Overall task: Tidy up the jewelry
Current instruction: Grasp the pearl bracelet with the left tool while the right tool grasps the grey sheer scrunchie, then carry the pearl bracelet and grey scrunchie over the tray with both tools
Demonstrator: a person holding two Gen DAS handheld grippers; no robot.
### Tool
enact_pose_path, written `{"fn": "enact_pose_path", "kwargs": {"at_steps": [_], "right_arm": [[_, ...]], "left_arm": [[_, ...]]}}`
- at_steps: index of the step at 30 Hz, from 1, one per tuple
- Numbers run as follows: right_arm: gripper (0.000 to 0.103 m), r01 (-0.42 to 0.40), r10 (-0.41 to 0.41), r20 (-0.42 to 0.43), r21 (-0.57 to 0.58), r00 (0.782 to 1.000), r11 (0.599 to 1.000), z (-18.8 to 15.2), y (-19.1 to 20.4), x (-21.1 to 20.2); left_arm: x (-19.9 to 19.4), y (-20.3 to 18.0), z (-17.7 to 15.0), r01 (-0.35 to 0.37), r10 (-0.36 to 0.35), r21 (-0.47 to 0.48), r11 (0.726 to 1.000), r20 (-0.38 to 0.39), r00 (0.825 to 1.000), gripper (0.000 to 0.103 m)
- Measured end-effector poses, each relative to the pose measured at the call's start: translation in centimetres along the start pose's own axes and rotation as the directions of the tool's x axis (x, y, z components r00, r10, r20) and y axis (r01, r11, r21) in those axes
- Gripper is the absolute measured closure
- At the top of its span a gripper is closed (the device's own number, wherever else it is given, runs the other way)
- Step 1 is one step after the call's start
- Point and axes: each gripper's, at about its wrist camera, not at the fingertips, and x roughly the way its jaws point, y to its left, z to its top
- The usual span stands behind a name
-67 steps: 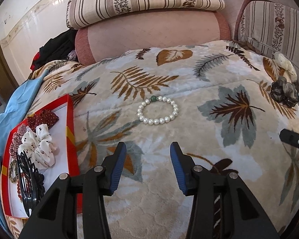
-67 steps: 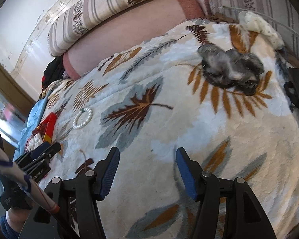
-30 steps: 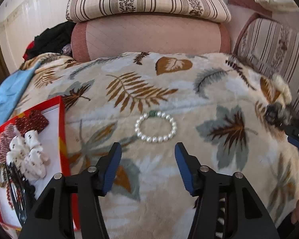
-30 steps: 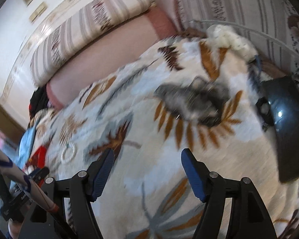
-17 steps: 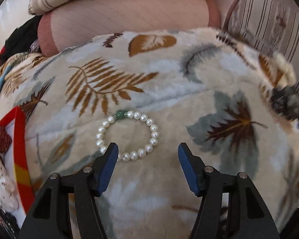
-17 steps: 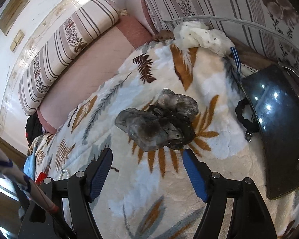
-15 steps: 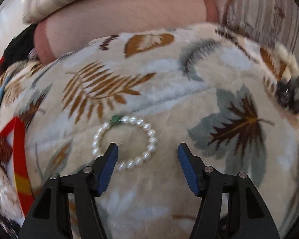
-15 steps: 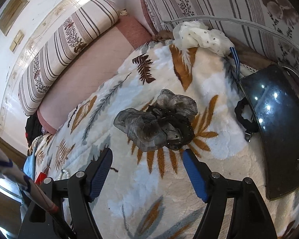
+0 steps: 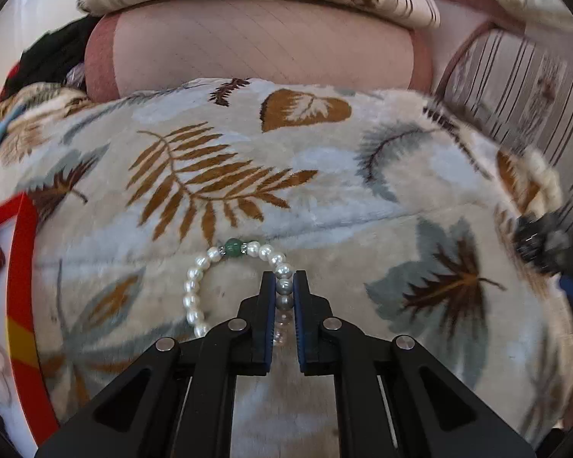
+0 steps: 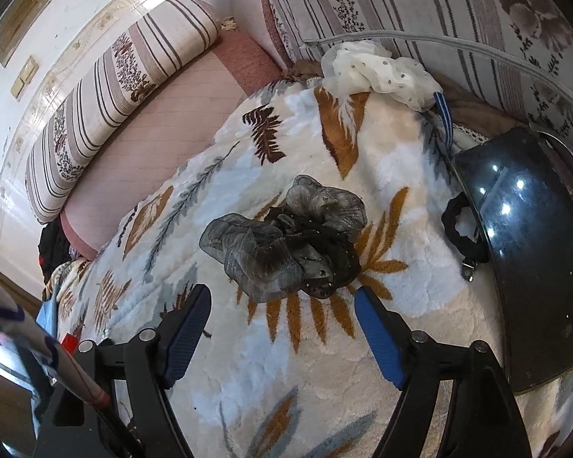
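Left gripper (image 9: 284, 286) dropped, jaws closing onto round-beaded pearl bracelet (image 9: 225, 278); right gripper (image 10: 282, 305) jaws opening, empty.

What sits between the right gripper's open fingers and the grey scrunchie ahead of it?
Only bare leaf-print blanket, per the right wrist view. The right gripper, jaws opening, stops short of the grey scrunchie, with nothing between the fingers.

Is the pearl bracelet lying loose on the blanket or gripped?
Gripped: the left gripper is closing on the pearl bracelet, beads sandwiched between its blue pads, the rest lying on the blanket.
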Motion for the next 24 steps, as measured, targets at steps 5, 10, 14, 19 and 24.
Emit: {"fn": "enact_pose_path", "kwargs": {"at_steps": [5, 10, 14, 19, 24], "right_arm": [[0.019, 0.055, -0.054, 0.010, -0.019, 0.998, 0.998, 1.5, 0.2, 1.3], [0.061, 0.068, -0.068, -0.017, -0.012, 0.998, 0.998, 2.7, -0.4, 3.7], [0.087, 0.037, -0.038, -0.012, -0.075, 0.999, 0.997, 2.1, 0.7, 3.4], [0.087, -0.006, 0.027, 0.095, -0.209, 0.995, 0.978, 0.3, 4.1, 0.2], [0.087, -0.056, 0.098, 0.122, -0.309, 0.988, 0.949, -2.6, 7.5, -1.9]], "left_arm": [[-1.9, 0.5, -1.1, 0.046, -0.045, -0.039, 0.998, 0.018, 0.999, 0.094], [-3.6, 0.7, -1.8, 0.072, -0.070, -0.066, 0.995, 0.035, 0.997, 0.094], [-4.7, 0.7, -2.3, 0.080, -0.076, -0.080, 0.994, 0.051, 0.996, 0.094], [-6.7, 0.5, -2.7, 0.083, -0.076, -0.084, 0.993, 0.081, 0.994, 0.094], [-9.3, 0.6, -3.1, 0.086, -0.076, -0.090, 0.992, 0.117, 0.990, 0.094]]}}
